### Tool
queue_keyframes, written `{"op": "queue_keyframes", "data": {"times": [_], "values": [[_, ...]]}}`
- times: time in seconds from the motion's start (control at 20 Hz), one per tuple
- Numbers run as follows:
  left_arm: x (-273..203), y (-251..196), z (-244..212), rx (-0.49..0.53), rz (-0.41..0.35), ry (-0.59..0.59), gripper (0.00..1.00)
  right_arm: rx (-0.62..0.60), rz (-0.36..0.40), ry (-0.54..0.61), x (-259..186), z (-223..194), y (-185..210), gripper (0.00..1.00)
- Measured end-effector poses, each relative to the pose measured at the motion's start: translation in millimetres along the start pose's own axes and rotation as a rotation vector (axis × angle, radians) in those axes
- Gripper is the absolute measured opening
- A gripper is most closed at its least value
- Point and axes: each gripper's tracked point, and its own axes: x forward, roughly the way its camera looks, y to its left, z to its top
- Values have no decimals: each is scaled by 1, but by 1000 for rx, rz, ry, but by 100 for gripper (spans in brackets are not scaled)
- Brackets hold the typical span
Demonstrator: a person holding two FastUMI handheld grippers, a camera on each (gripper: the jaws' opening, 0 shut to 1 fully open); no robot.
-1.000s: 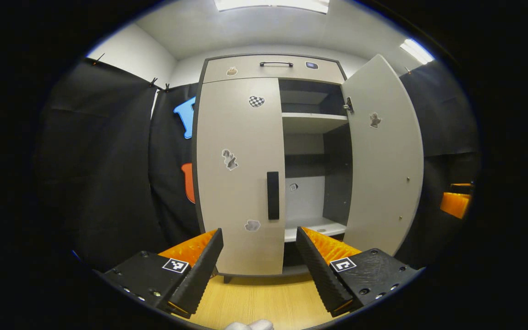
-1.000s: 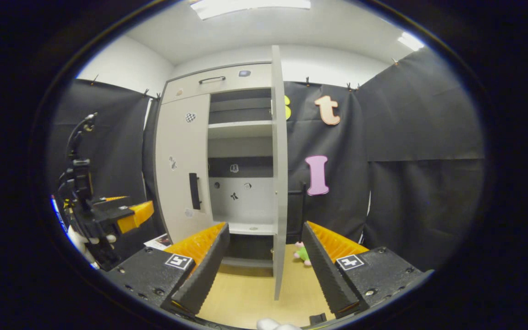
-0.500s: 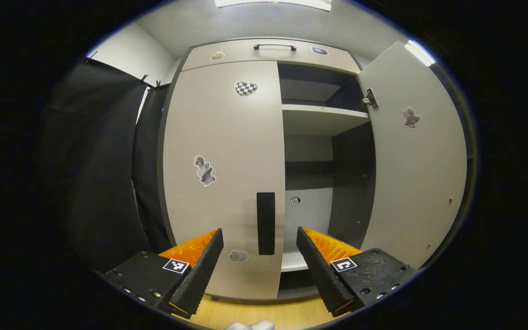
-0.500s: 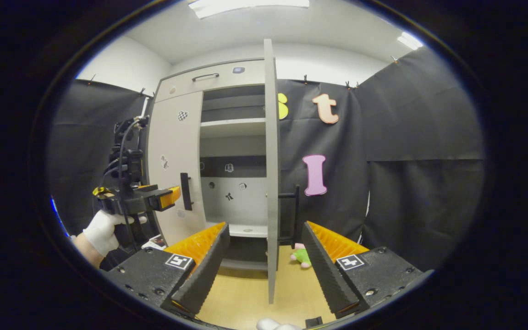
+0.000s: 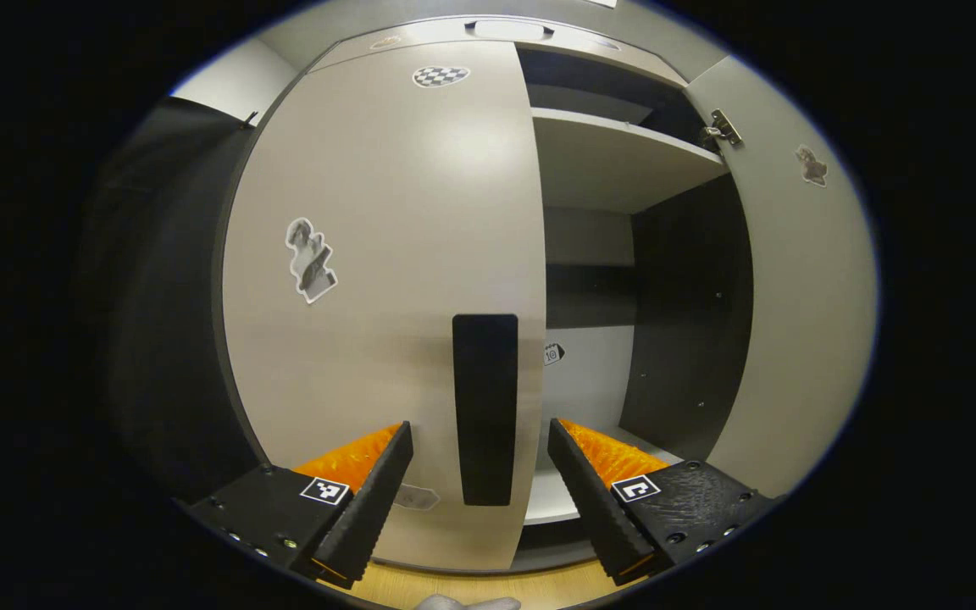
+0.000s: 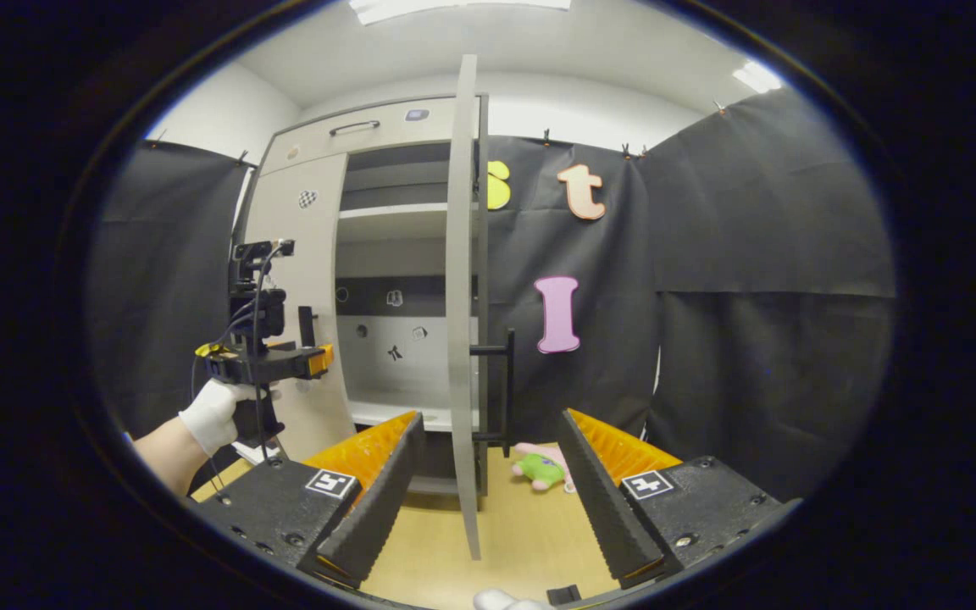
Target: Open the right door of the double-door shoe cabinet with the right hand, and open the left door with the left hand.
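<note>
The left gripper is wide open with nothing held, its fingers either side of the flat black handle on the closed left door. Closing too shallow, I judge, could slip off that smooth bar. The matte grey right door stands swung out. The right gripper is spread and empty; a soft toy lies beyond, blurry.

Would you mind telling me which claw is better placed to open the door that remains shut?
The left claw. Its open fingers already frame the black handle of the closed left door. The right claw sits back, open, facing the edge of the open right door.
</note>
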Motion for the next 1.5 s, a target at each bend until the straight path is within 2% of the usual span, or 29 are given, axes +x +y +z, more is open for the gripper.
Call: {"op": "queue_keyframes", "data": {"times": [0.1,0.15,0.2,0.25,0.4,0.45,0.5,0.6,0.65,0.85,0.9,0.95,1.05,1.5], "values": [[6,3,-3,6,-1,2,96,0,1,3,2,1,1,99],[9,5,-4,12,4,6,100,-1,1,3,4,1,2,99],[10,4,-5,12,-3,11,87,1,4,1,5,2,3,99],[12,3,-4,10,-11,6,81,2,9,2,6,3,5,99],[11,5,-3,39,-11,-7,76,2,27,-6,8,6,11,99],[9,3,-3,37,-19,-5,63,2,30,-9,9,7,14,99],[10,-1,-3,30,-28,-9,61,2,38,-8,11,6,16,99],[9,-5,-2,33,-20,-9,40,4,59,-1,11,5,23,99],[9,-4,-3,34,-4,4,26,6,64,1,11,4,25,99],[10,-3,-4,2,7,11,8,6,60,-8,6,6,20,99],[9,-4,-4,10,4,8,0,4,56,-12,5,8,18,99],[7,-4,-4,8,-1,2,5,1,55,-14,4,9,17,99],[8,-4,-3,11,-5,-7,2,-2,56,-18,3,12,16,99],[-16,-4,-3,-8,-34,13,2,-16,94,-28,-11,13,28,99]]}}
